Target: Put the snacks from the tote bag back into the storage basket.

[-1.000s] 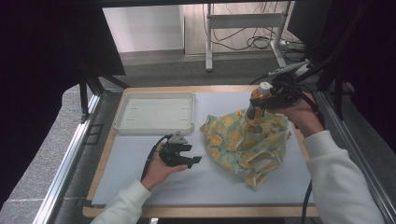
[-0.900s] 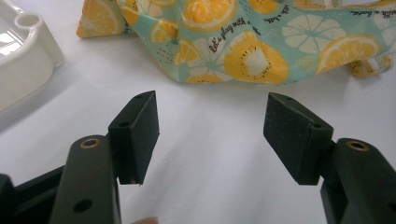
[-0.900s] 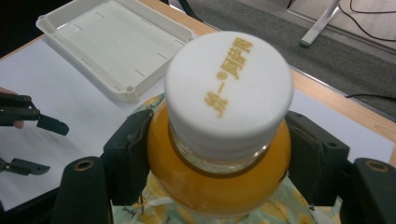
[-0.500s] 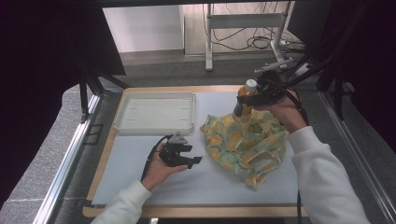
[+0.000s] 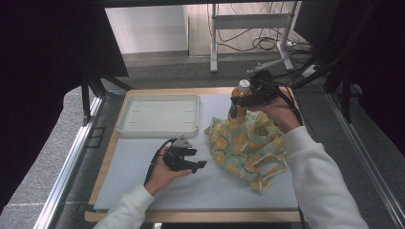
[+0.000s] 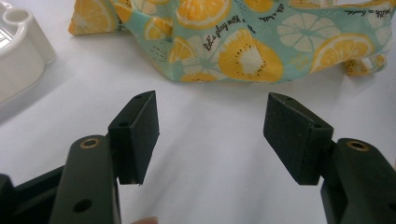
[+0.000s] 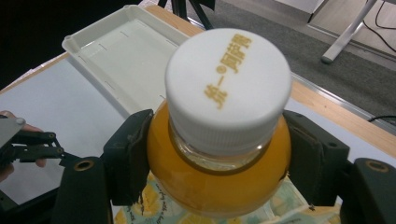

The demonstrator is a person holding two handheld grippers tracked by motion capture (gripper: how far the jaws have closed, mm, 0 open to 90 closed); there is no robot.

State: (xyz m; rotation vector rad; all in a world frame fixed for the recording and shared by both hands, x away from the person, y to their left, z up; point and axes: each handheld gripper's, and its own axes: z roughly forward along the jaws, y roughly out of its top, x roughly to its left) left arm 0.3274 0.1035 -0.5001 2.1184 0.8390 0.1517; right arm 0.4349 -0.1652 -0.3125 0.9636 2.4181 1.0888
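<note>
An orange drink bottle (image 5: 237, 106) with a white cap stands upright at the far edge of a lemon-print cloth bag (image 5: 243, 145). My right gripper (image 5: 240, 100) is shut on the bottle just below the cap (image 7: 228, 88), with a jaw pressed on either side of the shoulder (image 7: 219, 172). The bottle's lower part is hidden. The bag lies crumpled on the white mat. My left gripper (image 5: 197, 165) rests low on the mat to the left of the bag, held in a hand. It is open (image 6: 212, 135) with nothing between its pads, and the bag (image 6: 243, 51) lies just ahead of it.
A shallow white tray (image 5: 157, 129) sits at the back left of the mat; it also appears in the right gripper view (image 7: 116, 51). The table has a wooden rim (image 5: 200, 90). A metal stand and cables are on the floor beyond.
My right gripper has carried the bottle leftward along the bag's far edge. The left gripper has stayed where it was.
</note>
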